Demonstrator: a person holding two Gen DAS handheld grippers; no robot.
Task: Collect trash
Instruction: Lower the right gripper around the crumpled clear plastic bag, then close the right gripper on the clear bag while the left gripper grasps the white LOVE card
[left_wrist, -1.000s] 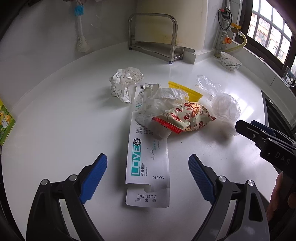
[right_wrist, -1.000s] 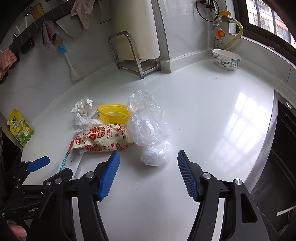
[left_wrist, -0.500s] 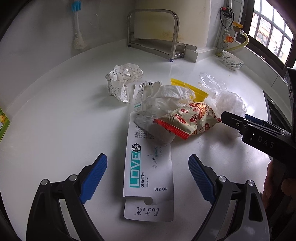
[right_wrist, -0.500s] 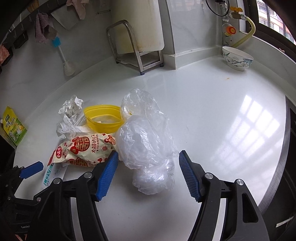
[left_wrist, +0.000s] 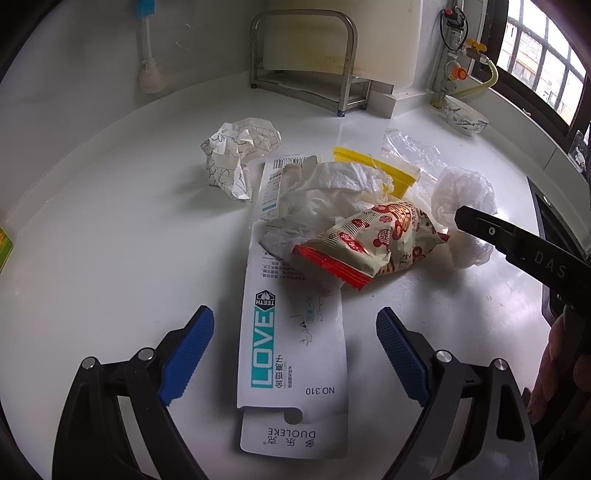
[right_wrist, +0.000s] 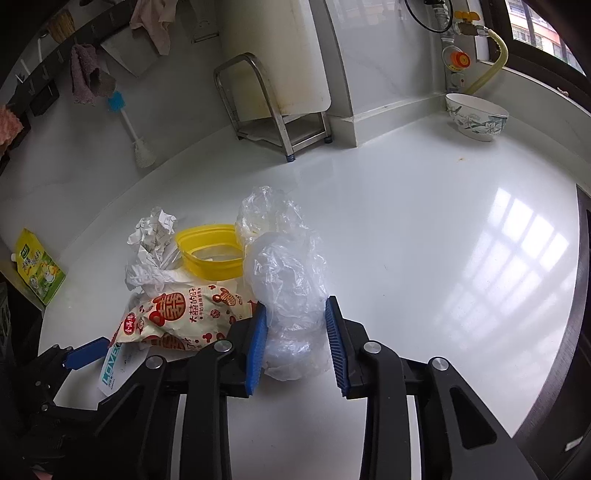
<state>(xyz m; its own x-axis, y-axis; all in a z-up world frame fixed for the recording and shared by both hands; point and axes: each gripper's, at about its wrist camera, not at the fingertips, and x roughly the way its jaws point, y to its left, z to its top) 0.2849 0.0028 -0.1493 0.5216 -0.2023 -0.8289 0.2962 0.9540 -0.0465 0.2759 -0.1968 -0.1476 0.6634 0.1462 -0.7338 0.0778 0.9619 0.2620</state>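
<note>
A: Where is the trash?

B: Heaped on the white table (left_wrist: 92, 240). In the left wrist view a flat white toothbrush card (left_wrist: 291, 354) lies low in the middle of the frame, running up under a red-and-cream snack packet (left_wrist: 373, 243). Above the packet sit a crumpled tissue (left_wrist: 332, 188) and a yellow tub (left_wrist: 384, 171); a ball of printed paper (left_wrist: 240, 151) lies apart at upper left of the heap.

A: And the plastic bags?

B: A clear plastic bag (right_wrist: 291, 291) stands at the right end of the heap, touching the packet (right_wrist: 184, 317). A second clear bag (right_wrist: 266, 210) lies just behind it, against the tub (right_wrist: 210, 254).

A: What is the right claw (right_wrist: 295, 343) doing?

B: Its blue pads (right_wrist: 334, 343) are drawn in around the lower part of the near bag, one on each side, with the film bulging between them. The left pad touches it; whether the right pad presses the film I cannot tell, so a firm grip is not certain.

A: The left claw (left_wrist: 295, 354)?

B: Spread wide and holding nothing, low over the table with the card between its pads (left_wrist: 188, 354).

A: Anything else around?

B: A patterned bowl (right_wrist: 476, 116) at upper right, a steel rack (right_wrist: 273, 110) at the back wall, a bottle brush (right_wrist: 129, 129) leaning at upper left, and a yellow-green pouch (right_wrist: 38, 266) at the left edge.
</note>
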